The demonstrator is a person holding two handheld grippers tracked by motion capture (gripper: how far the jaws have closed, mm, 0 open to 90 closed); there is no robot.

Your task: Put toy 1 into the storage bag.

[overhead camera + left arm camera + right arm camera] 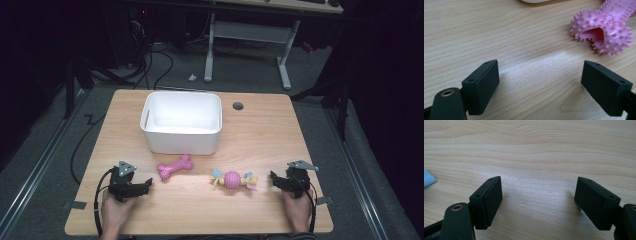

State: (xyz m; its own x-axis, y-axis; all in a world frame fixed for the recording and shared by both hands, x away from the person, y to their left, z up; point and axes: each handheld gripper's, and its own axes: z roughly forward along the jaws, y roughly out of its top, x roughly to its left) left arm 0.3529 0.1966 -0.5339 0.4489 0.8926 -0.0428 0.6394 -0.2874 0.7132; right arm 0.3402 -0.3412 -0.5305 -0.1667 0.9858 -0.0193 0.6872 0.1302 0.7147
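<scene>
A pink spiky bone toy [175,167] lies on the wooden table in front of a white bin [181,122]. To its right lies a pink ball toy with coloured fabric ends [233,179]. My left gripper [147,184] rests on the table left of the bone, jaws wide apart with nothing between them; the bone's knobbed end [602,31] shows ahead to the right. My right gripper [273,178] rests just right of the ball toy, open and empty [537,200]; a blue fabric tip [427,180] shows at the left edge.
The white bin is empty and stands at the middle back of the table [260,135]. A round cable hole [238,106] is right of it. A desk frame and cables stand on the floor beyond.
</scene>
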